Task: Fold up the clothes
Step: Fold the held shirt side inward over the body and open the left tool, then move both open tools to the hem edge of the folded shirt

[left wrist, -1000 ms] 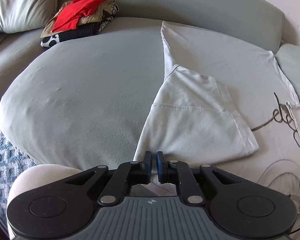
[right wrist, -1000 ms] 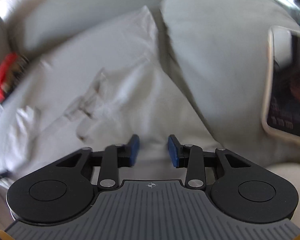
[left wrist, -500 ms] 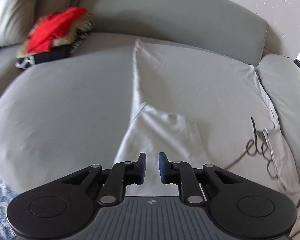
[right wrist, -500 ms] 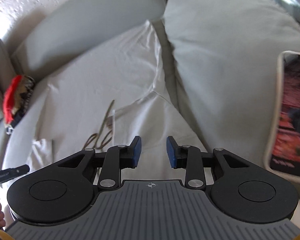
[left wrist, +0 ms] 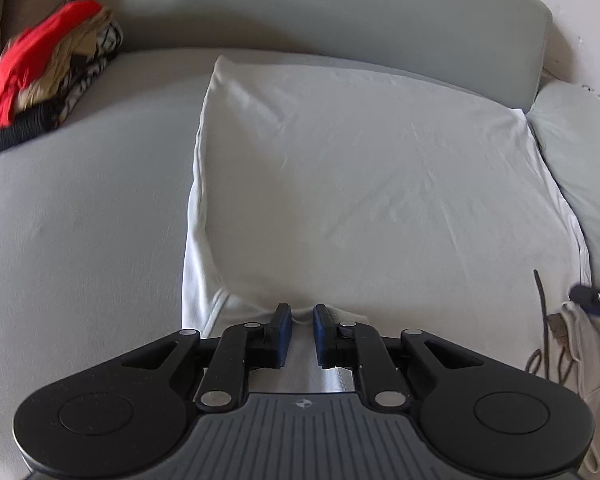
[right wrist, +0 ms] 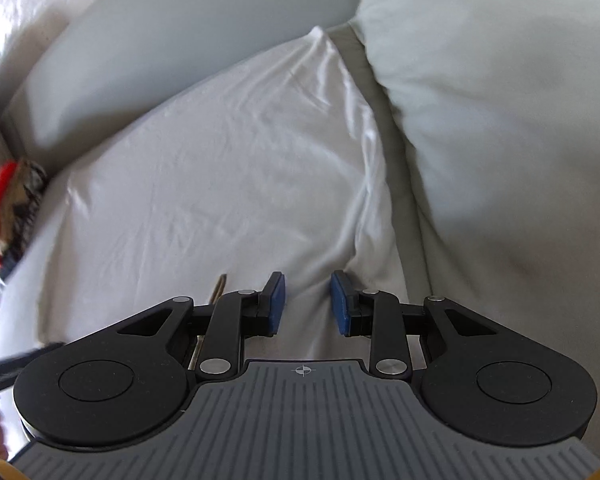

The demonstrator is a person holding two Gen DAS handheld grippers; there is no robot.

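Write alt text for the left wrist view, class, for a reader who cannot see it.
A white garment lies spread on a grey sofa, with the left gripper at its near edge, jaws slightly apart over the fabric. A pile of clothes sits far left.

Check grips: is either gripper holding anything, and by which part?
Left gripper pinches the white garment at its near edge. Right gripper has a fold of it between its jaws; a grip cannot be told.
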